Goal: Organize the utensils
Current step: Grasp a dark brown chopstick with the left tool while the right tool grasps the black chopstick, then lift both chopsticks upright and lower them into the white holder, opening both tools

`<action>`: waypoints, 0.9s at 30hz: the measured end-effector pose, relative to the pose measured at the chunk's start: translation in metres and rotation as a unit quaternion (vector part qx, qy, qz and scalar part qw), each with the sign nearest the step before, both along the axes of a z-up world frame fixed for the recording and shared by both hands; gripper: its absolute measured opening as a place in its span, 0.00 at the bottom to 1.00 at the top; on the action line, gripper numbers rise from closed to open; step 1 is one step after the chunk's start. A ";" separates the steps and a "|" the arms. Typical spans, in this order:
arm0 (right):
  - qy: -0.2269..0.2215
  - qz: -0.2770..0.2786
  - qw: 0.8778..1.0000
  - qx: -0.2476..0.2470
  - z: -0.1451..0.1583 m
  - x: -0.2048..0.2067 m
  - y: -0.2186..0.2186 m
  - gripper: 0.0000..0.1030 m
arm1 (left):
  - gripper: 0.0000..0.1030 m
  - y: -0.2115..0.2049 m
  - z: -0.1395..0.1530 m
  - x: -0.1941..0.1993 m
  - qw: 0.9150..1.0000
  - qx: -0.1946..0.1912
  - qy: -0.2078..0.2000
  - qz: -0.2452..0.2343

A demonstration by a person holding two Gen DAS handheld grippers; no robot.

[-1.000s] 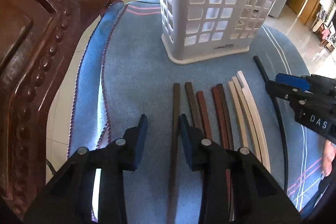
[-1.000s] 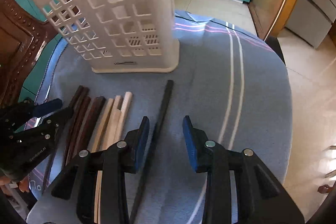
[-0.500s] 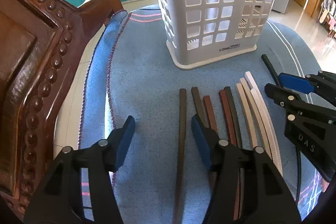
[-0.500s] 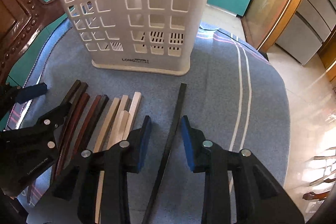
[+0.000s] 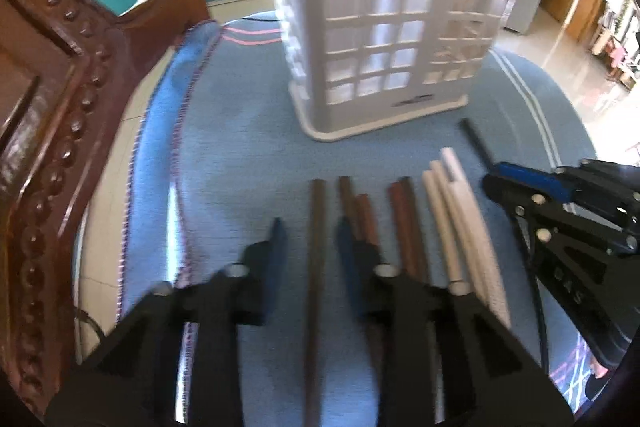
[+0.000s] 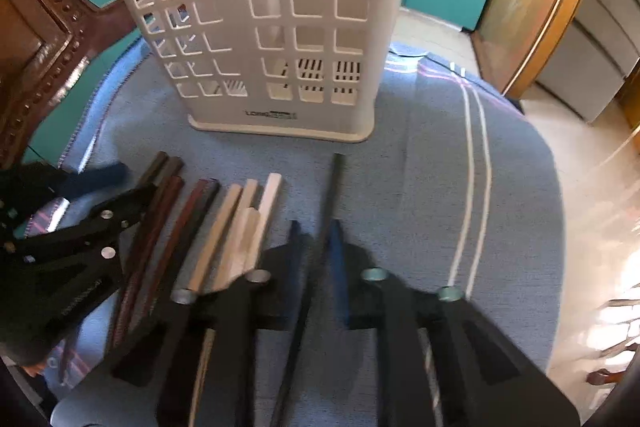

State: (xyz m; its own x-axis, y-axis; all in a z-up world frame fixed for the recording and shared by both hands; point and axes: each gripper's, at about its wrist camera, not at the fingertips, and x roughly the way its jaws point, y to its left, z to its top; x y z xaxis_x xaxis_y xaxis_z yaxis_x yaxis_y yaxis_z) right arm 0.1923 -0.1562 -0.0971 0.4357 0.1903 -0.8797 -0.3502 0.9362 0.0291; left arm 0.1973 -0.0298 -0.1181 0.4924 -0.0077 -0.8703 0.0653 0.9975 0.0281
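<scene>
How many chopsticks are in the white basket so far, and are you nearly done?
None that I can see: the white basket looks empty through its holes. The right hand-held gripper has closed on the black chopstick. The left hand-held gripper is closing around a brown chopstick. The other brown chopsticks and pale chopsticks lie on the blue cloth. Barely started.

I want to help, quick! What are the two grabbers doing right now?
Left gripper: jaws closing around the brown chopstick, not pressing it yet.
Right gripper: shut on the black chopstick.
</scene>
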 end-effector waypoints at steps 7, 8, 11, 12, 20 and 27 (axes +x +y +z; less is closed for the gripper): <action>-0.020 -0.002 0.999 0.033 0.015 -0.004 -0.010 0.06 | 0.07 -0.004 0.013 -0.015 1.000 -0.017 -0.021 -0.008; -0.028 0.000 0.999 0.038 0.021 -0.006 -0.010 0.06 | 0.07 -0.004 0.019 -0.017 0.999 -0.021 -0.030 -0.010; -0.046 0.008 0.997 0.057 0.042 -0.016 -0.014 0.06 | 0.07 -0.001 0.044 -0.030 0.997 -0.033 -0.063 -0.011; -0.052 0.010 0.997 0.063 0.049 -0.019 -0.016 0.06 | 0.07 -0.001 0.056 -0.038 0.996 -0.036 -0.078 -0.011; -0.130 0.044 0.983 0.124 0.138 -0.063 -0.044 0.06 | 0.07 0.005 0.160 -0.096 0.977 -0.068 -0.201 -0.009; -0.202 0.053 0.957 0.203 0.226 -0.077 -0.077 0.06 | 0.07 0.031 0.263 -0.123 0.935 -0.134 -0.328 0.011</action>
